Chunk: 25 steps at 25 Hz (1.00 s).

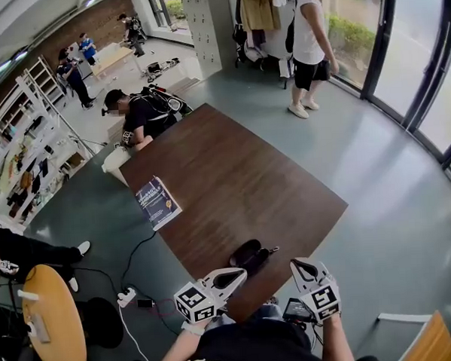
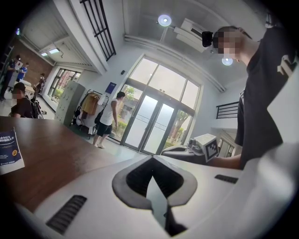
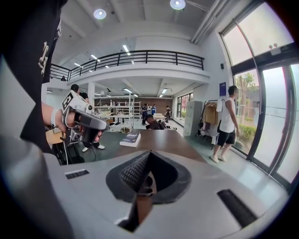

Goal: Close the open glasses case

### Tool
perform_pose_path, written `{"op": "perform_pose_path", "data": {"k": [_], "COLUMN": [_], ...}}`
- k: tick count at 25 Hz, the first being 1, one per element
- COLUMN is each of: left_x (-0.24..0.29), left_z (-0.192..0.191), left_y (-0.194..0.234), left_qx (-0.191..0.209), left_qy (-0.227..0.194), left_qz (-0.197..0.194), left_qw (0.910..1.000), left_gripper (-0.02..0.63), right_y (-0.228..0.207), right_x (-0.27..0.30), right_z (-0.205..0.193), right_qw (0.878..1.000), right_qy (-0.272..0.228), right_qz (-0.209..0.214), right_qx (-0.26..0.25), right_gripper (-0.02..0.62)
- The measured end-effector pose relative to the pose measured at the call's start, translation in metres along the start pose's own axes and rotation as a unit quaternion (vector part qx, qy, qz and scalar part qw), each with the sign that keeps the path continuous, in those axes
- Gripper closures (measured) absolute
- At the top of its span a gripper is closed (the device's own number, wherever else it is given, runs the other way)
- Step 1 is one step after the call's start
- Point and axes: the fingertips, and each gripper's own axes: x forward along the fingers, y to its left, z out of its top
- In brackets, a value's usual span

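The black glasses case (image 1: 249,254) lies open on the brown table (image 1: 233,175), close to its near edge, with a small dark piece sticking out at its right end. My left gripper (image 1: 242,272) hovers just in front of the case, its jaws closed to a point and holding nothing. My right gripper (image 1: 295,262) is to the right of the case, off the table's corner, also shut and holding nothing. In the left gripper view the jaws (image 2: 152,158) meet at the tip. In the right gripper view the jaws (image 3: 148,152) meet too.
A blue book (image 1: 157,202) lies at the table's left edge. A person (image 1: 143,116) sits at the far corner, and another (image 1: 307,43) stands by the glass doors. A round wooden table (image 1: 56,321) and floor cables (image 1: 130,294) are at the left.
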Motion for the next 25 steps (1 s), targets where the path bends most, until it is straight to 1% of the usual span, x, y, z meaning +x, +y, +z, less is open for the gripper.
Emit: {"op": "perform_pose_path", "data": {"k": [4,11,14,18,22,25], "left_x": [-0.006,-0.033,-0.048,-0.061,-0.064,-0.061], "left_z": [0.001,0.014,0.017,0.016,0.010,0.010], "left_y": [0.017,0.052,0.071,0.096,0.114,0.127], "left_qx": [-0.003,-0.003,-0.005,-0.011,-0.018,-0.012], "left_qy": [0.002,0.005,0.005,0.009,0.013,0.016], "left_qz": [-0.012,-0.031,-0.033,-0.030,-0.029,-0.034], "left_qw": [0.9999,0.9995,0.9994,0.9994,0.9993,0.9992], "left_gripper": [0.600,0.600,0.600,0.600,0.600,0.600], "right_y": [0.000,0.025,0.036,0.047,0.053,0.049], "right_x": [0.018,0.049,0.064,0.081,0.086,0.086], "right_z": [0.007,0.022,0.024,0.033,0.028,0.026], "right_qw": [1.000,0.999,0.999,0.999,0.998,0.997], "right_qy": [-0.001,0.012,0.029,0.022,0.038,0.047], "right_qz": [-0.015,-0.036,-0.041,-0.044,-0.049,-0.061], "right_qx": [0.002,0.009,0.006,0.007,0.007,0.011], "right_gripper": [0.607,0.607,0.607,0.607,0.607,0.607]}}
